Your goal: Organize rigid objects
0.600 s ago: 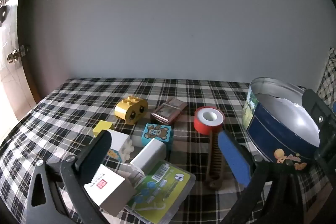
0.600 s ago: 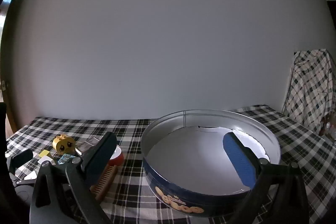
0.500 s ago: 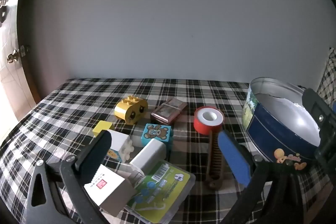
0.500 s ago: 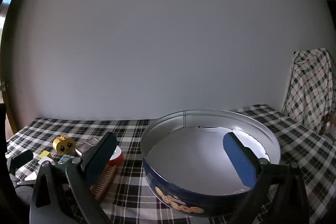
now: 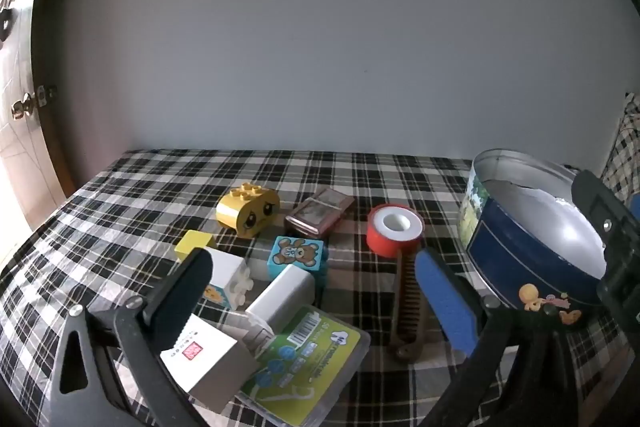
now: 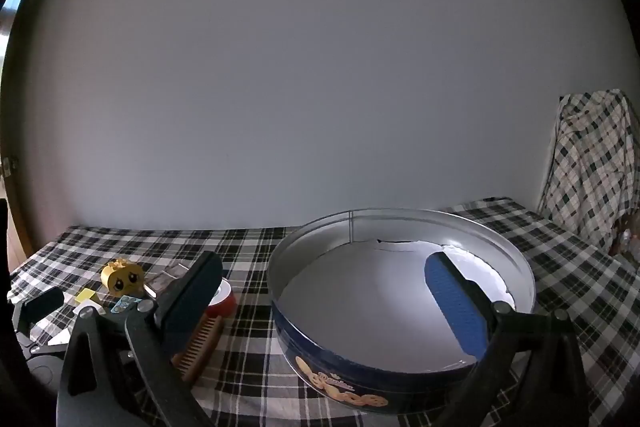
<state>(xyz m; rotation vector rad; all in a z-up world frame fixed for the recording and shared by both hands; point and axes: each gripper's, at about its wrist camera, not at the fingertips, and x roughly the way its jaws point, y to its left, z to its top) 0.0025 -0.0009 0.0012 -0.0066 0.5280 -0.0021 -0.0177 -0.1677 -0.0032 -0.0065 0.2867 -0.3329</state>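
A cluster of small objects lies on the checked cloth: a yellow face brick, a brown case, a red tape roll, a teddy-bear cube, a white brick, a white charger, a small white box, a green flosser pack and a brown comb. My left gripper hovers open above this cluster, nothing between its fingers. An empty round blue tin stands to the right. My right gripper is open in front of the tin, its right finger over the tin's inside.
A plain grey wall bounds the table's far side. A door with a knob is at the left. Checked fabric hangs over something at the far right. The right gripper's body shows beside the tin in the left wrist view.
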